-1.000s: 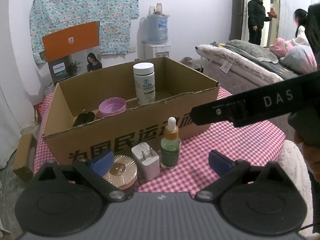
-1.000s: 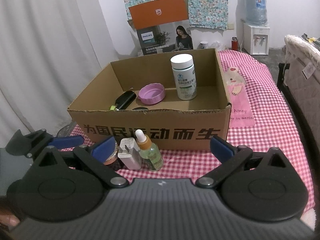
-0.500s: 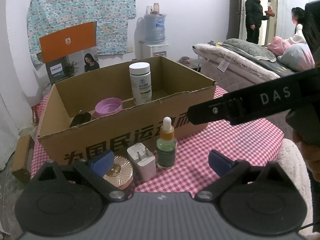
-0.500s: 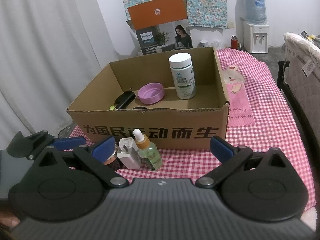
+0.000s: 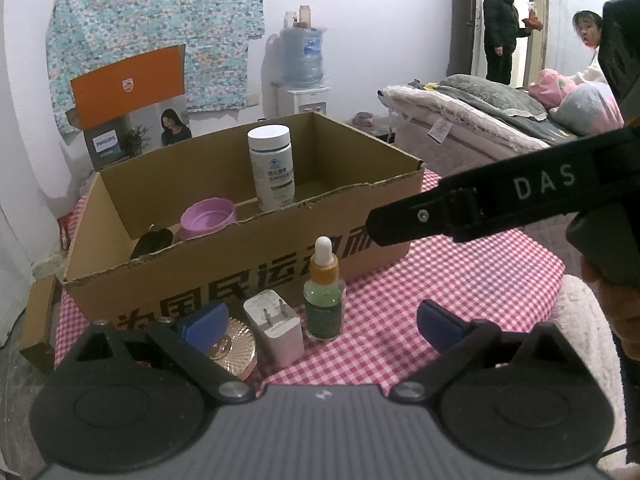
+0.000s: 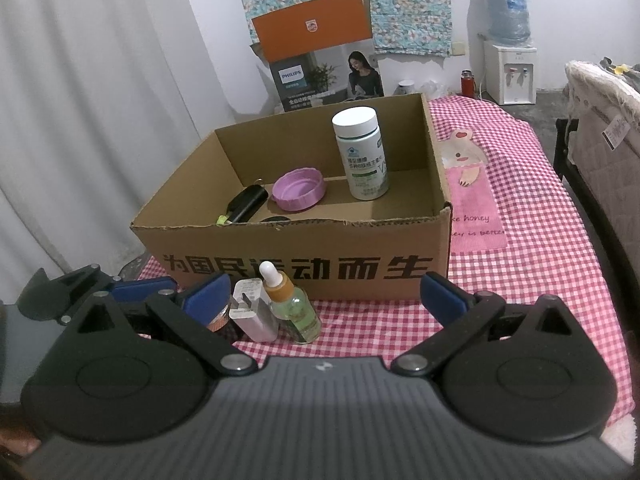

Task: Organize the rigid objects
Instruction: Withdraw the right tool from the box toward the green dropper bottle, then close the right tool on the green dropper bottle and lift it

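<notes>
An open cardboard box [image 5: 256, 276] [image 6: 304, 268] stands on the checked tablecloth. Inside it are a white supplement bottle [image 5: 272, 168] [image 6: 362, 152], a purple lid [image 5: 207, 216] [image 6: 298, 188] and a black object [image 6: 246, 202]. In front of the box stand a green dropper bottle [image 5: 324, 300] [image 6: 294, 308], a white charger plug [image 5: 274, 328] [image 6: 252, 314] and a round gold-topped tin [image 5: 234, 348]. My left gripper [image 5: 320, 320] is open and empty, just in front of these three. My right gripper [image 6: 324, 296] is open and empty, near the dropper bottle.
The right gripper's body [image 5: 500, 196] crosses the left wrist view at right. An orange Philips carton [image 6: 316, 64] leans on the wall behind the box. A water dispenser [image 6: 508, 52] and a bed [image 5: 480, 120] stand beyond. Two people [image 5: 500, 28] are by the door.
Both grippers have drifted slightly; the box and the items in front shifted a little left in both views. Nothing was gripped or released.
</notes>
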Tool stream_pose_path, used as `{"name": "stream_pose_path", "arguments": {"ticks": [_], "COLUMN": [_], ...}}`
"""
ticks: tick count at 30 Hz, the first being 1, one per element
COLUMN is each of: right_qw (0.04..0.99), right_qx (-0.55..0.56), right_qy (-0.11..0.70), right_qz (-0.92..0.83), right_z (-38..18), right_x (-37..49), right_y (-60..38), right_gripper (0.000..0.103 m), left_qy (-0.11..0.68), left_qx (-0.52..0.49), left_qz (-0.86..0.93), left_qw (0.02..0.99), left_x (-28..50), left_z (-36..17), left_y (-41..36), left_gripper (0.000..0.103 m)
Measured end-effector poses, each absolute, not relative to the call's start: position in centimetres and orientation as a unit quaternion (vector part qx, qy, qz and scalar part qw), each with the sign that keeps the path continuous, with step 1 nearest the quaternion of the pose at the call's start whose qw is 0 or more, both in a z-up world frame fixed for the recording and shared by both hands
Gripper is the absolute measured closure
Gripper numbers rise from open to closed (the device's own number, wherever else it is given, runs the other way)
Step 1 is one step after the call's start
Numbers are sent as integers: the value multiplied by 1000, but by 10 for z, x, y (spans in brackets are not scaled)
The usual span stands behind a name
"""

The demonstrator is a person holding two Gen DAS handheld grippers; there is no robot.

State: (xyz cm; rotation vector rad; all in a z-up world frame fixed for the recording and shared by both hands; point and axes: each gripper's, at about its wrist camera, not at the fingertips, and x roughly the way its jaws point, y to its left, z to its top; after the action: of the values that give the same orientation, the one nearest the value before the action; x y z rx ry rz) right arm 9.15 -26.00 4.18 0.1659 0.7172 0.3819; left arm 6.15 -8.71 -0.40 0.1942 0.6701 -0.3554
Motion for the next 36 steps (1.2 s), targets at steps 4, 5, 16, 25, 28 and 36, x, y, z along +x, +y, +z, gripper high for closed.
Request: {"name": "stream_pose_path", "arguments": {"ticks": [4,5,16,25,28,36], "right_qw": [915,915,915,912,907,888], "right_qx": [83,84,96,101,105,103], "right_qy": [348,347,347,342,345,365], "right_qz": [185,186,184,201,217,260], "right_z": [42,42,40,37,36,27], "right_x": [92,92,90,95,102,128], "right_y": [-262,-262,-269,-270,-264,-243], "right_gripper": [1,1,1,2,6,38], "left_qy": [326,325,313,288,281,278], "left_qx": [96,96,95,109,119,133], "left_qz": [-174,-174,-174,-175,-174,-181], "left_qw": [924,924,929,935,936,934], "left_x": [61,62,60,60,63,76], "left_z": [-3,-3,-3,-4,-6,-13], "left_y": [-88,-88,-86,-92,-96,-103], "left_gripper": [2,2,2,9,17,46]}}
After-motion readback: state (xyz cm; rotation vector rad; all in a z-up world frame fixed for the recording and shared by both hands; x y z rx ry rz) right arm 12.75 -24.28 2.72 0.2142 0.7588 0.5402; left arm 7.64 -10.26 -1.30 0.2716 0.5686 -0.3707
